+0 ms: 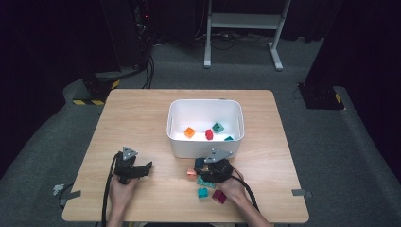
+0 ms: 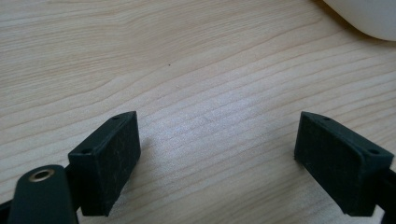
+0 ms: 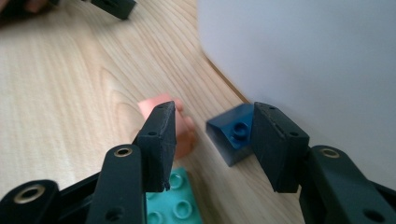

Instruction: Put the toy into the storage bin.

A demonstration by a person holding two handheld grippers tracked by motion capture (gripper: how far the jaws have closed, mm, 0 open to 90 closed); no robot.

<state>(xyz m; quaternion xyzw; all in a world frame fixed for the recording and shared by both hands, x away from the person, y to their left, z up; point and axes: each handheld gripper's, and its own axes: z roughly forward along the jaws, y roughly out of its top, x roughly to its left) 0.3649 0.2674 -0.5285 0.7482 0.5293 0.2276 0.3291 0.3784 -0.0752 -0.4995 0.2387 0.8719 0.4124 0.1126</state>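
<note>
My right gripper is open low over the table, its jaws on either side of a dark blue brick that lies against the white bin's wall. The brick sits close to the right-hand jaw, and the jaws are not clamped on it. A pink brick lies just behind the left-hand jaw, and a teal plate sits under the gripper. In the high view, my right gripper is at the bin's near side by the blue brick. My left gripper is open over bare wood, also seen at the table's left.
The white bin holds an orange brick, a red brick and teal bricks. Loose on the table near my right hand are a pink brick, a teal brick and a crimson brick.
</note>
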